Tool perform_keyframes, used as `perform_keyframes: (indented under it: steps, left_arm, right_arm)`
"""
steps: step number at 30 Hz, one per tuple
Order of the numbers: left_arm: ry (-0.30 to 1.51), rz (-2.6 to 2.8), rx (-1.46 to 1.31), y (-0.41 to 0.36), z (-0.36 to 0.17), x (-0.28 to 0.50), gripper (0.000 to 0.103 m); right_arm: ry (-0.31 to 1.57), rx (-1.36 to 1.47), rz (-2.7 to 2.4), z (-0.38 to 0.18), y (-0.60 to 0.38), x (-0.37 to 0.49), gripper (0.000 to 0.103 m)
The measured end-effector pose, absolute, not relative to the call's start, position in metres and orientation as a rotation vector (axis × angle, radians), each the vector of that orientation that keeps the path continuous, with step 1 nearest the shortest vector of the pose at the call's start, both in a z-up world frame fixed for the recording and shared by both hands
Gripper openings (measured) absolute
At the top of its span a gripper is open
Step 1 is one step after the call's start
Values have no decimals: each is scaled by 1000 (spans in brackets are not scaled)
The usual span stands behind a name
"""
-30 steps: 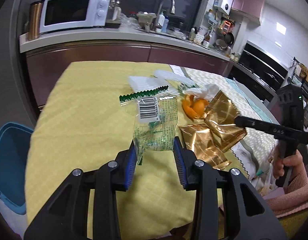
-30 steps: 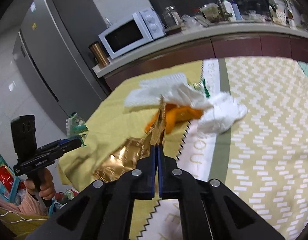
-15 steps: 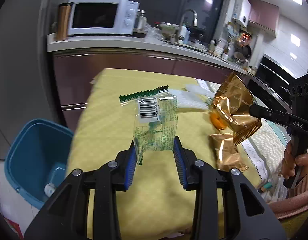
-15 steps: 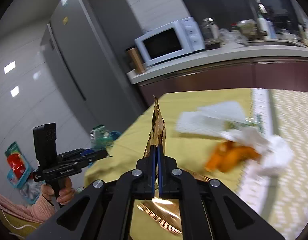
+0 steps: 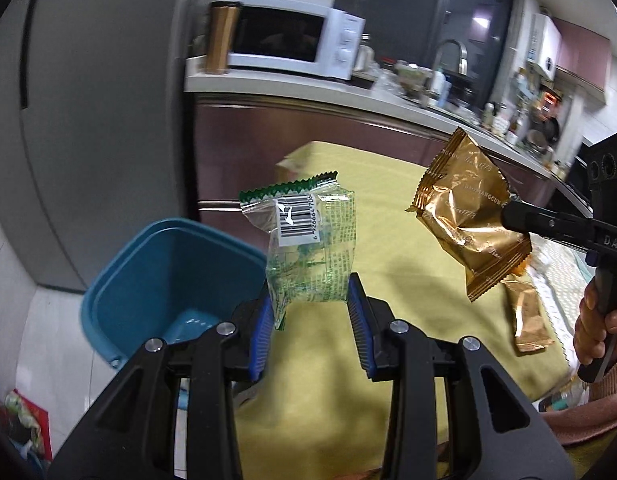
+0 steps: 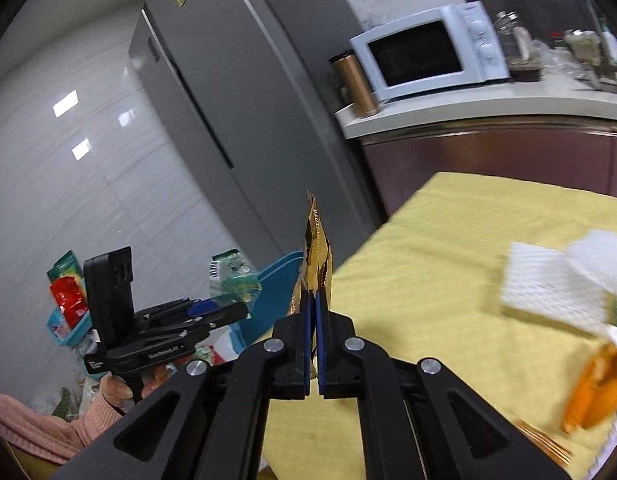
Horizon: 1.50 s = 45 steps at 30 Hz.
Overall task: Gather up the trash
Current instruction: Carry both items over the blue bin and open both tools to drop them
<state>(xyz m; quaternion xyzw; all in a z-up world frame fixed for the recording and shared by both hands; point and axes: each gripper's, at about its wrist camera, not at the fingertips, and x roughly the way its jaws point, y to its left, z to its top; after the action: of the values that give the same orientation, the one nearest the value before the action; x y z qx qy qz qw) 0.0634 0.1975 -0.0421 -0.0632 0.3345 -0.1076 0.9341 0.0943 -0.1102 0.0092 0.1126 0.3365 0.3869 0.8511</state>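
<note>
My left gripper [image 5: 311,300] is shut on a clear green wrapper [image 5: 308,240] with a barcode, held upright beside the rim of a blue bin [image 5: 156,280] that stands on the floor at the table's left edge. My right gripper [image 6: 313,312] is shut on a gold foil wrapper [image 6: 318,256], seen edge-on here. In the left wrist view that gold wrapper [image 5: 472,220] hangs in the air over the yellow tablecloth [image 5: 388,248], to the right of the green one. In the right wrist view the left gripper [image 6: 244,300] holds the green wrapper [image 6: 230,276] near the bin [image 6: 280,280].
A second gold wrapper [image 5: 528,316] lies on the cloth. White paper towels [image 6: 556,280] and orange peel [image 6: 596,388] lie at the table's right. A grey fridge [image 5: 88,120] stands behind the bin, with a counter and microwave [image 5: 292,40] beyond. Packets [image 6: 66,296] lie on the floor.
Both grippers have swung left with their wrappers, away from the table's middle. The gold wrapper has come up off the cloth. The blue bin now sits just under the green wrapper.
</note>
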Motion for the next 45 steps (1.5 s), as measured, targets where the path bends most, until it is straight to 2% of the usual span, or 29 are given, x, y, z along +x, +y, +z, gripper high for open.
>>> perform_keyframes:
  steps: [8, 20, 45]
  left_arm:
    - [711, -126, -145, 242, -54, 68, 35]
    - [783, -52, -174, 268, -85, 83, 35]
    - [826, -30, -199, 273, -106, 105, 35]
  right_arm:
    - [757, 229, 898, 4, -62, 118, 2]
    - [854, 191, 943, -11, 3, 145, 2]
    - [962, 152, 912, -38, 43, 163, 2]
